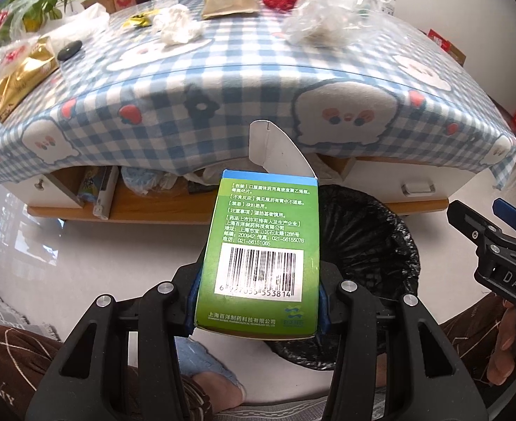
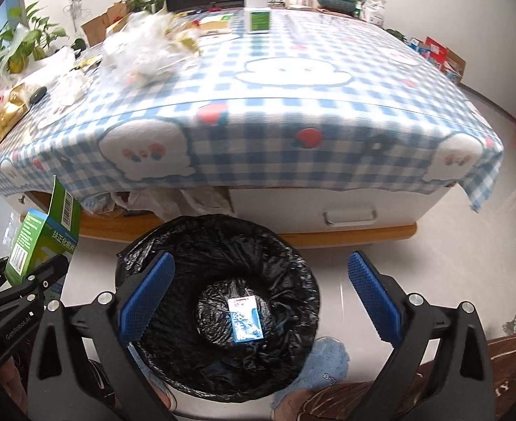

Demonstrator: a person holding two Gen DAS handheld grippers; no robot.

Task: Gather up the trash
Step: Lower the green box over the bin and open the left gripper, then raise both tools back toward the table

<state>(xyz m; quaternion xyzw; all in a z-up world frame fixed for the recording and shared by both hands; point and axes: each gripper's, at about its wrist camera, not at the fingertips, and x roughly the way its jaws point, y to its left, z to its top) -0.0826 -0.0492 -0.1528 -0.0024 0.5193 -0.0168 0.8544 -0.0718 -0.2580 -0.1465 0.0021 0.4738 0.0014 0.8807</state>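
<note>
The left gripper (image 1: pixel 258 301) is clamped on a green medicine box (image 1: pixel 261 256), flap open, at about nine o'clock of the black-lined trash bin (image 2: pixel 219 245). The right gripper (image 2: pixel 258 298) hangs jaws wide apart over the bin — empty — where a small blue carton (image 2: pixel 245 319) lies at the bottom.

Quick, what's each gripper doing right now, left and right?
Left gripper: shut on the green medicine box.
Right gripper: open, empty, above the trash bin.

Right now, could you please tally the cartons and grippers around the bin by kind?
Green cartons: 1, held in the left gripper
Blue cartons: 1, in the bin
Grippers: 2, the right gripper open over the bin
Total: 4
</note>
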